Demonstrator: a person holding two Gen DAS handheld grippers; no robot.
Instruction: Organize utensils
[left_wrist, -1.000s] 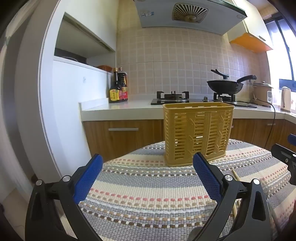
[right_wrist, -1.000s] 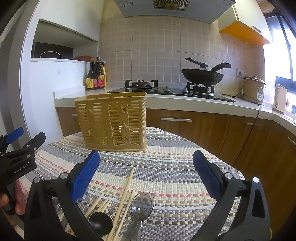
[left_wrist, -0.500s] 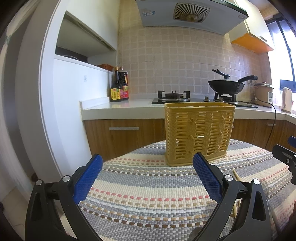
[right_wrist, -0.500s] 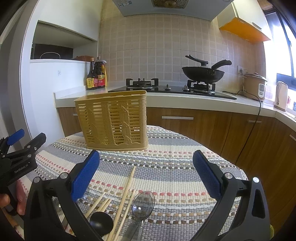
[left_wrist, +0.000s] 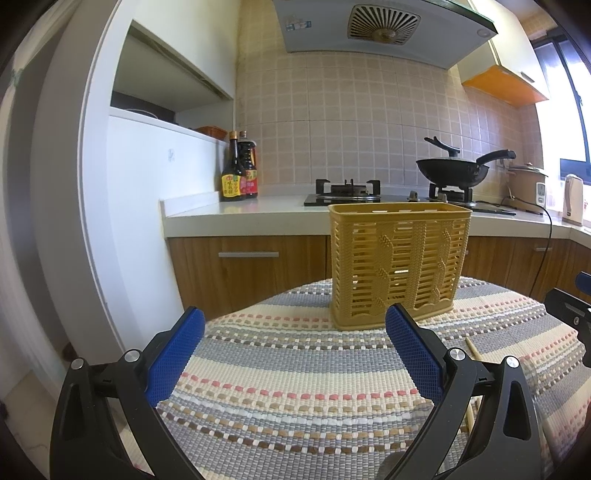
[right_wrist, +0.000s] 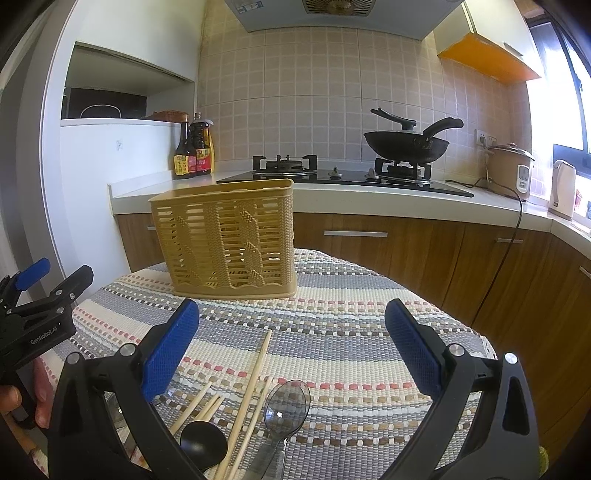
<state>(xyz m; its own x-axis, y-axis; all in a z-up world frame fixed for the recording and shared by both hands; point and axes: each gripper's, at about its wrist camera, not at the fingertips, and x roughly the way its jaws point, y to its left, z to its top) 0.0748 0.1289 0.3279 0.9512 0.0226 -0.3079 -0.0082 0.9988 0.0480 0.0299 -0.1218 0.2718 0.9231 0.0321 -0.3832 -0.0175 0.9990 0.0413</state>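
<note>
- At the far left of the right wrist view, the left gripper (right_wrist: 40, 280) hovers over the left edge of the table, a person's hand (right_wrist: 22, 402) on its handle; in its own view the jaws stand wide apart with nothing between them.
- The striped woven tablecloth (right_wrist: 351, 332) covers the round table.
- The yellow slotted utensil basket (right_wrist: 225, 236) stands upright at the far side of the cloth, left of centre, with no utensil showing above its rim.
- Near the right gripper's left finger lie wooden chopsticks (right_wrist: 251, 384), loose and splayed, with a black spoon (right_wrist: 203, 439) among them.
- Just right of the chopsticks lies a clear plastic spoon (right_wrist: 288, 406), bowl pointing away.
- The right gripper (right_wrist: 291, 332) hangs above these utensils, fingers spread wide, holding nothing.
- Behind, a black wok (right_wrist: 406, 144) sits on the stove.
</note>
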